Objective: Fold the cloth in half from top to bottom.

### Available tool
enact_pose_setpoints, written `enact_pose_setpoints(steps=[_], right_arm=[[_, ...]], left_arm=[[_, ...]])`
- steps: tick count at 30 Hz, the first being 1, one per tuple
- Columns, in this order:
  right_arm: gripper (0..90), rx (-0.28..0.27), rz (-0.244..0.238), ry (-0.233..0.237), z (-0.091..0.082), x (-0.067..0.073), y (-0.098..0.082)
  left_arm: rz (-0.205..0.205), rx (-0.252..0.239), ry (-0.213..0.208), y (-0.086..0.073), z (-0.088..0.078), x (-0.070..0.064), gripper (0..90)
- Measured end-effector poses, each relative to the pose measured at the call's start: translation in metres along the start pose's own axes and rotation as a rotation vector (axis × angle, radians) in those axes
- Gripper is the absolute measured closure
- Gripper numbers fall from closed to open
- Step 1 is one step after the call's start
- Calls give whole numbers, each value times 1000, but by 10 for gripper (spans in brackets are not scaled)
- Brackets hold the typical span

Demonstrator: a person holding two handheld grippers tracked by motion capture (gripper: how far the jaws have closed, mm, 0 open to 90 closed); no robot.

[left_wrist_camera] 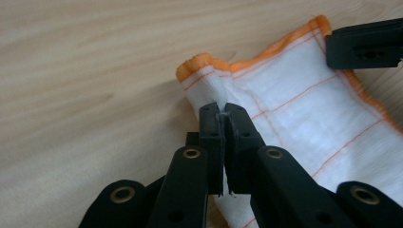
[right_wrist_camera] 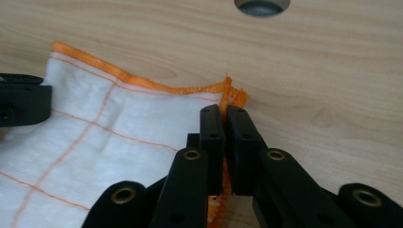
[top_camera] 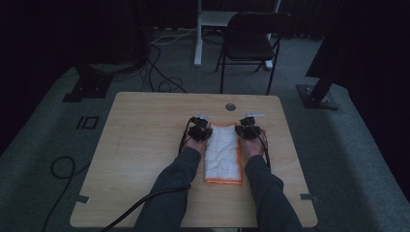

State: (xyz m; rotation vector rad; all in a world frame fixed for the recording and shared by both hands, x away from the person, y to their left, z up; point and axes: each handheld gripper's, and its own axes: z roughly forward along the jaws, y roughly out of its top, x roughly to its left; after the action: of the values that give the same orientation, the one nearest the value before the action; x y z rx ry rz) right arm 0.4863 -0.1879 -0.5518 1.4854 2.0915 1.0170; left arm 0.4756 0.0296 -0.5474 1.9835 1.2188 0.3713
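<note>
Cloth corners pinched, hidden within left gripper and right gripper

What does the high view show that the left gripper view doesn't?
High view alone: the whole table, both forearms, a folding chair behind and floor cables.
Left gripper view alone: close detail of the left gripper shut on a pinched corner of the cloth, plus its orange grid lines.
Both: the white orange-edged cloth on the wooden tabletop, with the right gripper at its other far corner.
</note>
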Motion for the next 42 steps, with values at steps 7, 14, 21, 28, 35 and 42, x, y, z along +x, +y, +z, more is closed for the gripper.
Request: enact_pose_setpoints(steps=[7,14,21,28,35,42], right_arm=[[863,-38,-17,16,-13,-1,6],[862,-64,-31,46,-26,-4,4],[862,-97,-41,82,-36,-4,-7],[862,-131,-68,98,-50,3,-14],[862,-159,-85,116,-62,6,-19],[862,-203,-111,124,-78,9,-17]], left_arm=[[28,-45,-30,11,-15,-3,878],[29,-63,-50,7,-23,-1,878],[27,-91,-74,-6,-35,0,877],[52,-118,-93,-12,-47,-6,877],[73,-137,-112,-14,-60,-11,877],[94,-164,-127,-7,-75,-13,877]])
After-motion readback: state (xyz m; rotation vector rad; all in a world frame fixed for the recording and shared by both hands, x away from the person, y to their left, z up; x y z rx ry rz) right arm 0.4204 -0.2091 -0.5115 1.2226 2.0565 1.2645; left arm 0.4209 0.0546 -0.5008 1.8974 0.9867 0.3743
